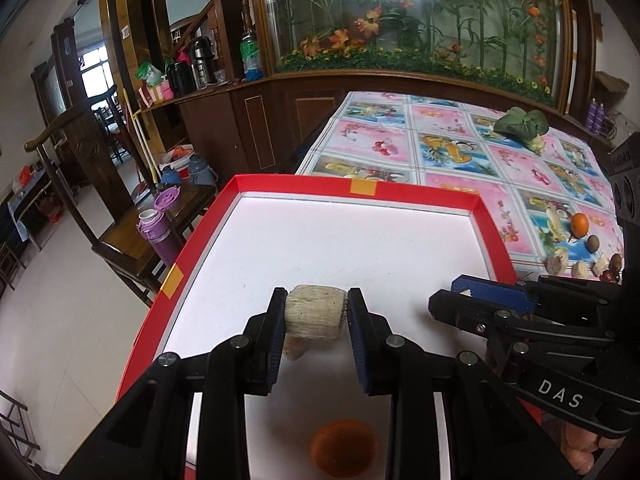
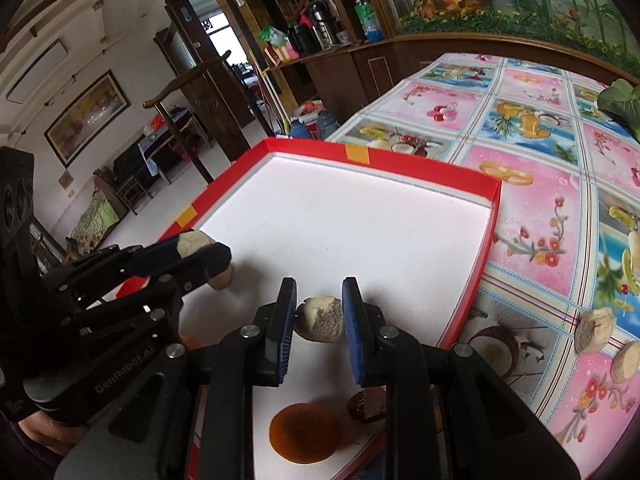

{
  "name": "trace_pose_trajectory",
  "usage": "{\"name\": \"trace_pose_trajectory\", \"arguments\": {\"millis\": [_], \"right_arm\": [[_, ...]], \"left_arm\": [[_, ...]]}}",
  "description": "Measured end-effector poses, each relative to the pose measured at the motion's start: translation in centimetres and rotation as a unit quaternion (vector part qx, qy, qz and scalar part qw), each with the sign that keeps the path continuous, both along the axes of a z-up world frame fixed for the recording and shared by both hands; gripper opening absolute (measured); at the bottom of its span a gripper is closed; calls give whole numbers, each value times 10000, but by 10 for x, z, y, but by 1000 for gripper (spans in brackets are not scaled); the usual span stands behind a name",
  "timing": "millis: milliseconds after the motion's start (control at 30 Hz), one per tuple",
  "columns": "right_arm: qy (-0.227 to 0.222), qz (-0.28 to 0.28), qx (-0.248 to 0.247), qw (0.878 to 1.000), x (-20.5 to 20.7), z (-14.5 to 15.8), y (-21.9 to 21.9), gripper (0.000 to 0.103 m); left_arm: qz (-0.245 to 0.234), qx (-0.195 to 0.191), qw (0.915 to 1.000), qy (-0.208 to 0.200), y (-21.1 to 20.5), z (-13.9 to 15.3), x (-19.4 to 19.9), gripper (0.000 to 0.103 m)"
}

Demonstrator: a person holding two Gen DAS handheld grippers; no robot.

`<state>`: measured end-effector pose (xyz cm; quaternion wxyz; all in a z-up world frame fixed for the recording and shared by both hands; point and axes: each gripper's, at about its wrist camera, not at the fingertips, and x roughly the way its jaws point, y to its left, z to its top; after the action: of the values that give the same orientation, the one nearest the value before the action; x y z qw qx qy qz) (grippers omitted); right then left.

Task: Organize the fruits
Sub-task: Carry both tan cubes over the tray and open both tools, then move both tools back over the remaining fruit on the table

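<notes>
Your left gripper (image 1: 317, 312) clamps a pale, fibrous cut chunk (image 1: 315, 316) above the red tray (image 1: 420, 191). Your right gripper (image 2: 319, 318) pinches a beige rough-faced piece (image 2: 320, 319) over the tray's white floor.

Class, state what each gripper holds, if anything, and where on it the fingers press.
Left gripper: a beige chunk, pinched at its two ends. Right gripper: a smaller pale piece, pinched at its sides.

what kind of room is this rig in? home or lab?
Most likely a home dining or living room, not a lab. The red tray sits on a table with a fruit-print cloth, a wooden sideboard holds thermos flasks and bottles, and a carved wooden chair stands beside the table.
</notes>
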<state>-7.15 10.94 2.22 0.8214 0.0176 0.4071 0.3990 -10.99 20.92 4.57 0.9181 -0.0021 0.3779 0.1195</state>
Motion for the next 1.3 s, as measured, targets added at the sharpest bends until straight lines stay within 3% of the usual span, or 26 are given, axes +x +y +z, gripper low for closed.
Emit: {"name": "trace_pose_trajectory", "arguments": {"millis": [600,667,733,900,1100,1300], "right_arm": [[-129,109,-385,9991,-2,-8,8,26],[-156,157,-402,9989,-3,-8,8,26],[-209,222,-261,9992,-5,-4,2,26],[-473,137,237,9985,-11,13,-21,30],[-847,-298,696,9935,-11,31,-59,31],[-731,-880,867,9896,12,33,-109,32]], "left_arm": [[215,97,9995,221,5,-15,-2,30],[202,74,9993,307,2,-16,-5,34],[298,213,9988,331,-4,-14,-13,45],[461,470,9977,166,-18,9,-48,67],[753,914,9929,-97,-35,55,-93,69],[799,1227,9882,-451,-66,93,-123,79]]}}
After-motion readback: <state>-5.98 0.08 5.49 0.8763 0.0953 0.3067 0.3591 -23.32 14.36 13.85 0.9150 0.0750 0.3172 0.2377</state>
